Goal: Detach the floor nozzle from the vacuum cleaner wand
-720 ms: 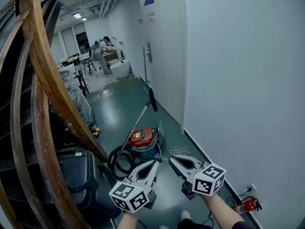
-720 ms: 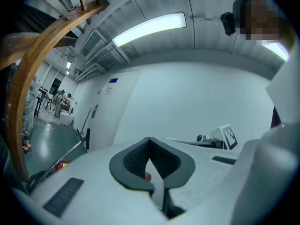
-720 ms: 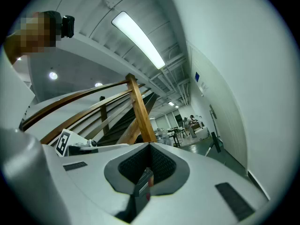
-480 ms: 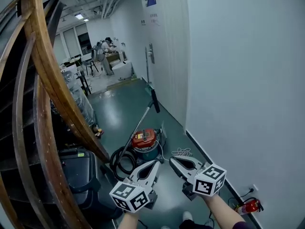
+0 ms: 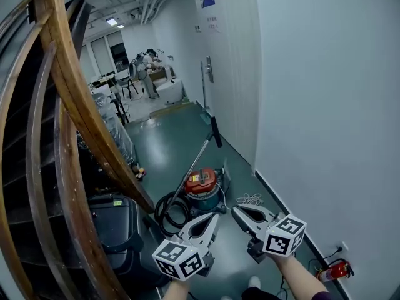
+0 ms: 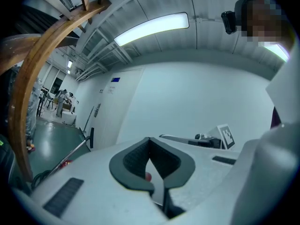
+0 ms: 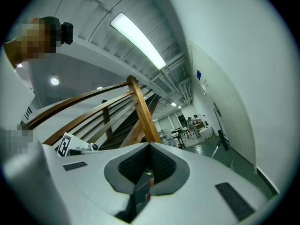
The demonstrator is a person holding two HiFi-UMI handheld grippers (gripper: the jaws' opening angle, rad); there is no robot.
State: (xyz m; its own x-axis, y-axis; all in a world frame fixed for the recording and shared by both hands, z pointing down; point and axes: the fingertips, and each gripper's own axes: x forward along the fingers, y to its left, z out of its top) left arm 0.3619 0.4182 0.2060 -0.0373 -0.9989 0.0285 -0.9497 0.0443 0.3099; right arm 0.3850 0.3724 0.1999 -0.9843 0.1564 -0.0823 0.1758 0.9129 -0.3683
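Approach step, with left gripper [image 5: 214, 217] and right gripper [image 5: 237, 210] clenched empty; next, opening jaws at floor nozzle [image 5: 216, 132] and wand [image 5: 199, 158].

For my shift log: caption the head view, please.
Shut, empty left claw and right claw short of red vacuum cleaner, wand raised.

Left gripper [image 5: 214, 218], right gripper [image 5: 237, 210]: pale grey plastic shells, tapered jaws lined with dark ribbed pads [image 6: 129, 165], black slotted insets on top. Each has a white cube [image 5: 179, 259] with black square markers. White shoe [image 5: 253, 282].
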